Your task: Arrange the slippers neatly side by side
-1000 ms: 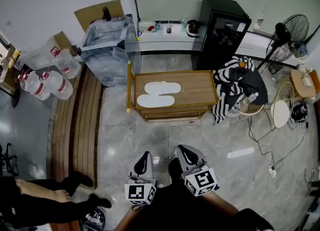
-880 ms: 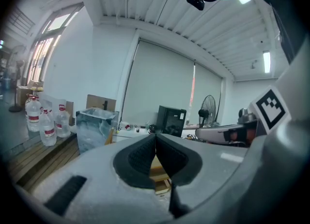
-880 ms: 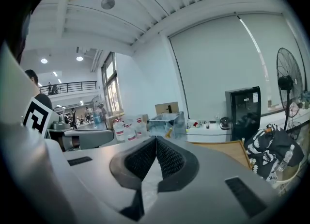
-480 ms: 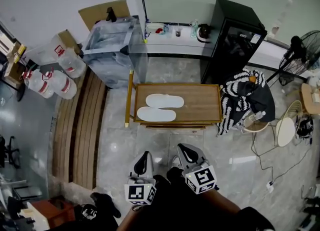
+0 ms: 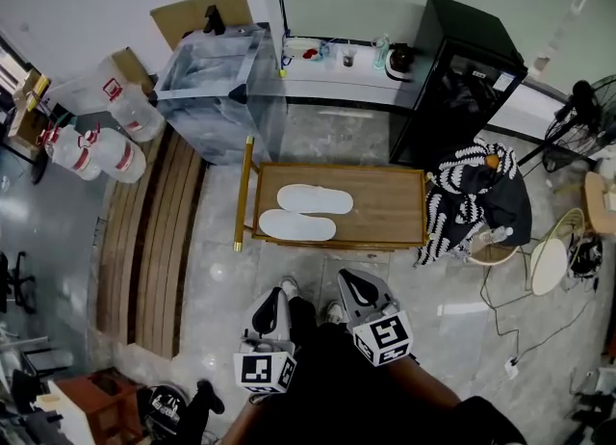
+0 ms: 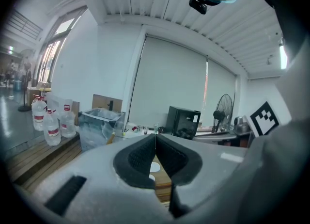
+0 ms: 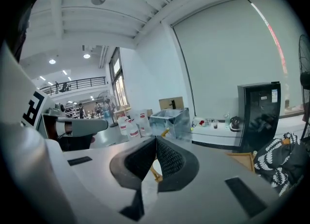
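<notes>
Two white slippers lie side by side on a low wooden table (image 5: 385, 204): the far slipper (image 5: 316, 199) and the near slipper (image 5: 296, 225), both pointing sideways and nearly touching. My left gripper (image 5: 273, 301) and right gripper (image 5: 352, 284) hang close to my body, well short of the table, both shut and holding nothing. In the left gripper view the jaws (image 6: 155, 136) meet at the tips, and a bit of the table shows through the gap below them. The jaws in the right gripper view (image 7: 156, 139) are likewise pressed together.
A clear plastic bin (image 5: 217, 87) stands behind the table, a black cabinet (image 5: 466, 87) at the right. Water jugs (image 5: 106, 144) sit at the left by a wooden bench (image 5: 144, 241). A chair with striped cloth (image 5: 476, 197), a fan (image 5: 577, 116) and floor cables (image 5: 520, 337) lie right.
The head view has shifted, so the table and slippers sit slightly lower and further left. A person's legs at lower left have left the view. Both grippers stay shut.
</notes>
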Tool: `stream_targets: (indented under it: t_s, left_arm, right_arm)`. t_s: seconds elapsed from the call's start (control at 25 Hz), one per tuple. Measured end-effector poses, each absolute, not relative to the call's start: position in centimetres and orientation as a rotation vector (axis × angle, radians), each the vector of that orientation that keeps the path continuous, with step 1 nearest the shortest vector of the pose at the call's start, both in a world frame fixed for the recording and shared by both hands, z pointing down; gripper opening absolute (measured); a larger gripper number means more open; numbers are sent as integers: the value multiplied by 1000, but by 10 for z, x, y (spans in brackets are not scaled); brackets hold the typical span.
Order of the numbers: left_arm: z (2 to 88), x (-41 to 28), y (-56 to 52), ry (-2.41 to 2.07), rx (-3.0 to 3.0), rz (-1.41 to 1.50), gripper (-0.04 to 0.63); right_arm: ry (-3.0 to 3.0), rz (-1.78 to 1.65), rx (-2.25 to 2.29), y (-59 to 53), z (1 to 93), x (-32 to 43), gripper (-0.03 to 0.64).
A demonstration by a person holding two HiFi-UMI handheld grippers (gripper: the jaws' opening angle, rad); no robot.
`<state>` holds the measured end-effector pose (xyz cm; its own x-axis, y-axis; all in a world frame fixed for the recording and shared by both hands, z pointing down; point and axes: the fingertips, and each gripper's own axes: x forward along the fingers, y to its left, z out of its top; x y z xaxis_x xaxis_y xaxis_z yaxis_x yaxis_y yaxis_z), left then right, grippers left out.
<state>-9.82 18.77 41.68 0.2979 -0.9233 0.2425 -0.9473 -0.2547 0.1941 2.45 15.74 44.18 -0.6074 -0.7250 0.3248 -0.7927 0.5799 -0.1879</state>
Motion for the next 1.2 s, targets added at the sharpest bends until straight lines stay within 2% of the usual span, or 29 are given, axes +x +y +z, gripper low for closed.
stream_targets:
  t_s: [0.52,1.2]
  left_arm:
    - [425,-108,104,-1615,2334,131,17]
    - [441,-181,-28,-1428,2358,160,17]
  right_arm:
    - [-2525,449,1245,83,463,1,12]
    - [-2341,449,1246,-31,496,-64,13]
